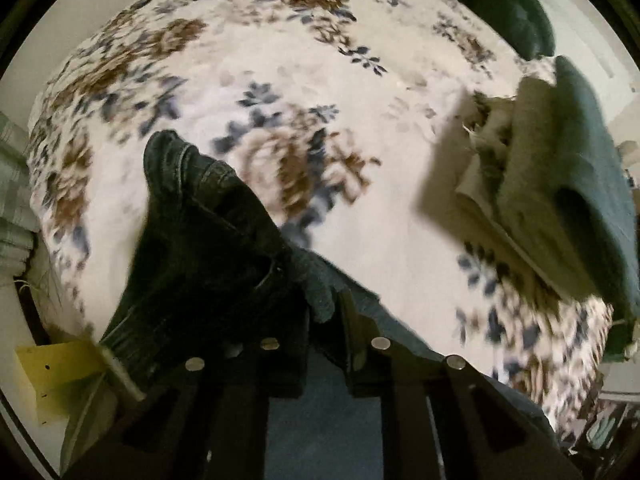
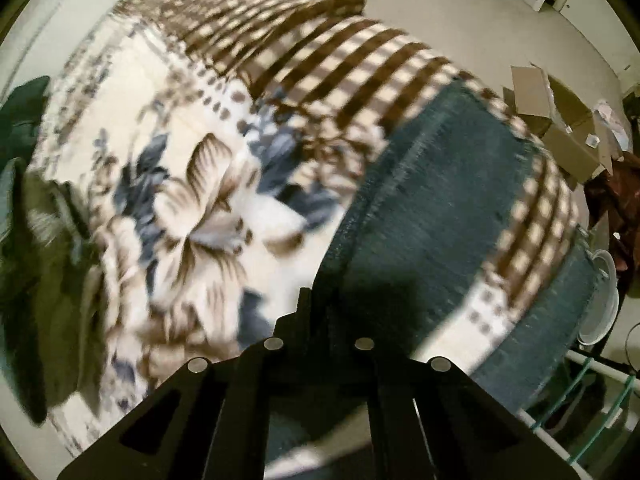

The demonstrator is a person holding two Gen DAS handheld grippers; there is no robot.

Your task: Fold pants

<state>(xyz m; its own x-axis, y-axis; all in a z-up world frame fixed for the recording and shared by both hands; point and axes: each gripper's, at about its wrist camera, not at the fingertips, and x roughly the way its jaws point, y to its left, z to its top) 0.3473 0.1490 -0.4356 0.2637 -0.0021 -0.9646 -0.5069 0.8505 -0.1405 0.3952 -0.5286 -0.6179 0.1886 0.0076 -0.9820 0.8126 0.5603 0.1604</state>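
Note:
Dark denim pants [image 1: 192, 240] hang bunched from my left gripper [image 1: 324, 312], which is shut on a fold of the fabric above the flowered bedspread [image 1: 280, 80]. In the right wrist view the blue denim of the pants [image 2: 432, 208] lies spread over the bed's edge. My right gripper [image 2: 318, 320] has its fingers pressed together at the edge of the denim and seems shut on it. The grip point itself is dark and blurred.
A stack of folded clothes [image 1: 560, 184] sits on the bed at the right. A checked blanket [image 2: 340, 48] covers the far end of the bed. Cardboard boxes [image 2: 560, 116] and a white basin [image 2: 604, 300] lie on the floor. A yellow block [image 1: 56, 376] is at lower left.

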